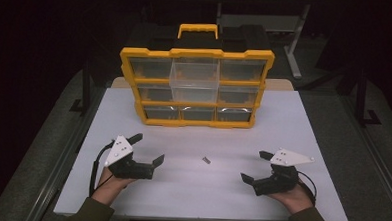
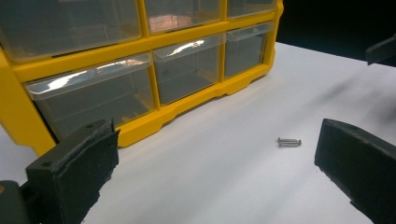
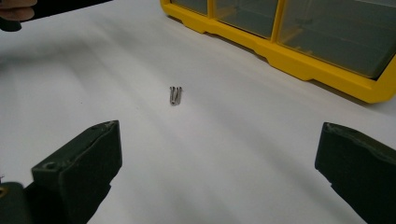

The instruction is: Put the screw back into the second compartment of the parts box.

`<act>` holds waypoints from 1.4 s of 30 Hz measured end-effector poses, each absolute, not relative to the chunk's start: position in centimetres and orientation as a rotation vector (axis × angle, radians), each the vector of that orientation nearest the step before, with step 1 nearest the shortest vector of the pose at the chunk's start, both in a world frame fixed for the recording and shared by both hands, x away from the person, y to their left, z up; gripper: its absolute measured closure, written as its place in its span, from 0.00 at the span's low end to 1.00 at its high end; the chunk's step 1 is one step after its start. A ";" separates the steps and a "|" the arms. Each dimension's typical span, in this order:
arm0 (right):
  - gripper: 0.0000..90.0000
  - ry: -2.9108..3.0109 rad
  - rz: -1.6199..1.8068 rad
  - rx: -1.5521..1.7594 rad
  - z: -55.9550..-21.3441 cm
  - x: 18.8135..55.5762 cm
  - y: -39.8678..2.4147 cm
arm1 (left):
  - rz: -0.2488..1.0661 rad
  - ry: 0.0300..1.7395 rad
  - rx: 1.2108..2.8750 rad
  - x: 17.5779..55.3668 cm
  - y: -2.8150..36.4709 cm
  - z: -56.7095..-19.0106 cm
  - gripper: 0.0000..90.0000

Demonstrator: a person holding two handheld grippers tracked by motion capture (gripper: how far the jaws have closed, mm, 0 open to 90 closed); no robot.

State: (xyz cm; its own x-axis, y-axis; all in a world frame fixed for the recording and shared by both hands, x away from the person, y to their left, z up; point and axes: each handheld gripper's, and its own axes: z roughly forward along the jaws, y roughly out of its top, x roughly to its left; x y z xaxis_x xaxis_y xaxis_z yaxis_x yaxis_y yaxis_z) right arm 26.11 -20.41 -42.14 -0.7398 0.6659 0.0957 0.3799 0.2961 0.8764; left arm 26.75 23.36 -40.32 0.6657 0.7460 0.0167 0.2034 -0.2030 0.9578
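Observation:
Two small metal screws (image 1: 205, 160) lie side by side on the white table, between my two grippers; they also show as the screws (image 2: 289, 142) and the screws (image 3: 175, 94). My left gripper (image 1: 148, 148) is open, left of the screws, jaws wide apart and holding nothing. My right gripper (image 1: 256, 166) is open too, right of the screws, with nothing between its jaws. A yellow organizer (image 1: 195, 88) with clear drawers stands upright behind them; its top middle drawer (image 1: 194, 78) is pulled out toward me.
The organizer (image 2: 140, 51) stands close by in the left gripper view, and its lower edge (image 3: 299, 60) crosses the right gripper view. The white tabletop (image 1: 200, 196) ends at a front edge near my forearms. Dark floor surrounds the table.

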 end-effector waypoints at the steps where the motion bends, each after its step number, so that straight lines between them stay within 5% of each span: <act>1: 0.00 2.284 1.419 0.952 -42.1 26.2 -20.4 | 0.596 0.767 1.742 26.6 23.5 -40.4 0.00; 24: 0.00 2.407 1.371 0.913 -40.7 29.0 -17.6 | 0.590 0.799 1.736 24.8 25.3 -40.9 0.00; 27: 0.00 2.425 1.358 0.909 -40.5 29.4 -17.2 | 0.588 0.793 1.743 24.6 25.4 -40.9 0.07; 42: 0.00 2.480 1.301 0.906 -39.9 31.6 -15.4 | 0.554 0.823 1.730 24.3 25.6 -40.9 0.02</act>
